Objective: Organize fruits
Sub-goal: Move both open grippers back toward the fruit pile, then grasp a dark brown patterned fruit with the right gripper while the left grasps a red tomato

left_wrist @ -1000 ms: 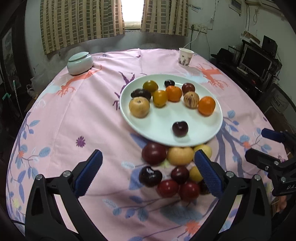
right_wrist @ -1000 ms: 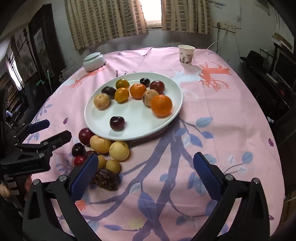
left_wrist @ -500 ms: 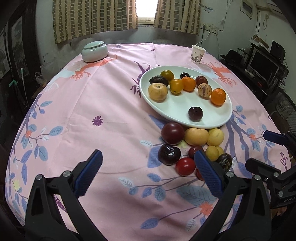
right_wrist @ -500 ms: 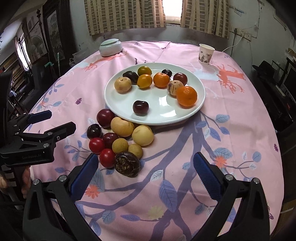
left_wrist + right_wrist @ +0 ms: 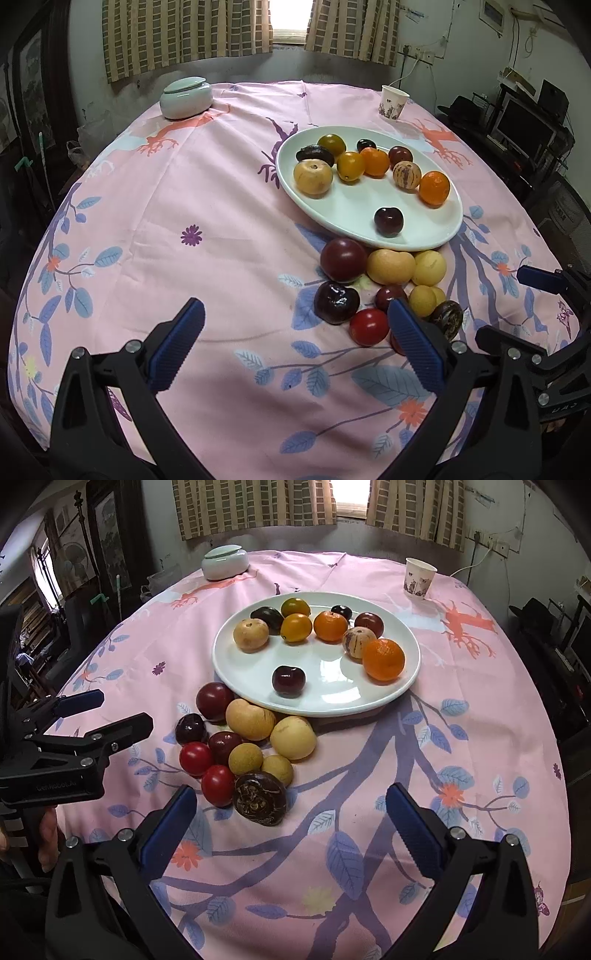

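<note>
Both tools hang back over the near edge of the worktop [image 5: 480, 686], each spread wide and holding nothing, which I read as a pause to pick the next fruit. The left tool [image 5: 295, 341] sits just short of the loose heap [image 5: 243, 749] of fruit lying on the pink cloth, against the near rim of the white plate [image 5: 408, 672]. The right tool [image 5: 291, 827] faces the same heap from the other side. About 9 fruits already rest on the plate, most along its far side, 1 dark plum [image 5: 289, 680] alone in front. The fruits are nearly round, so none points anywhere; the tan one [image 5: 250, 719] by the rim lies slightly longer crosswise.
</note>
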